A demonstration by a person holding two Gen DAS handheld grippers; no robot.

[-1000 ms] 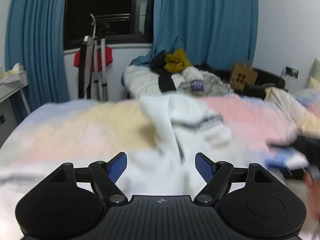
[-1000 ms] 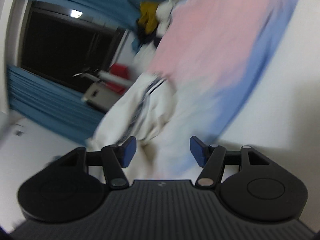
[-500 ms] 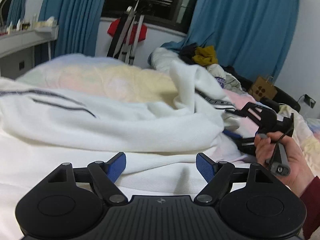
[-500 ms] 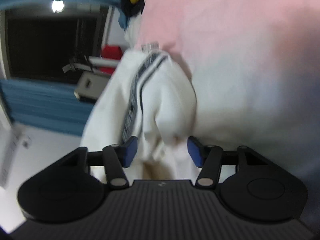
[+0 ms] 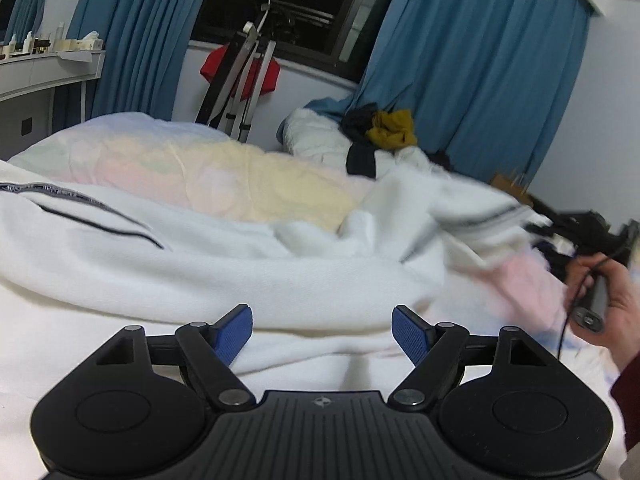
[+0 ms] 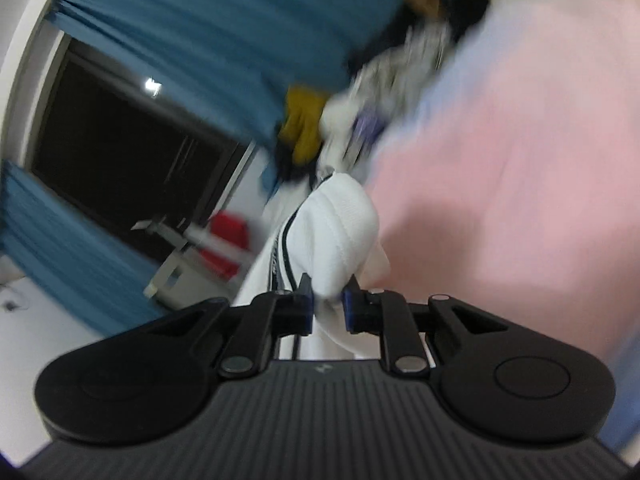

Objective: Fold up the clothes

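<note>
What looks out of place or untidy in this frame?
The white sweater lies bunched across the bed, not flat; the right tool pinches one end. A heap of clothes sits beyond.

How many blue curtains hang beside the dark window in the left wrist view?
2: one curtain hangs left of the window, the other curtain hangs right of it, behind the clothes pile.

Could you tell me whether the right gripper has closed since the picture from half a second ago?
Yes. The right gripper was open then, beside the white garment; now its fingers pinch a fold of it.
</note>
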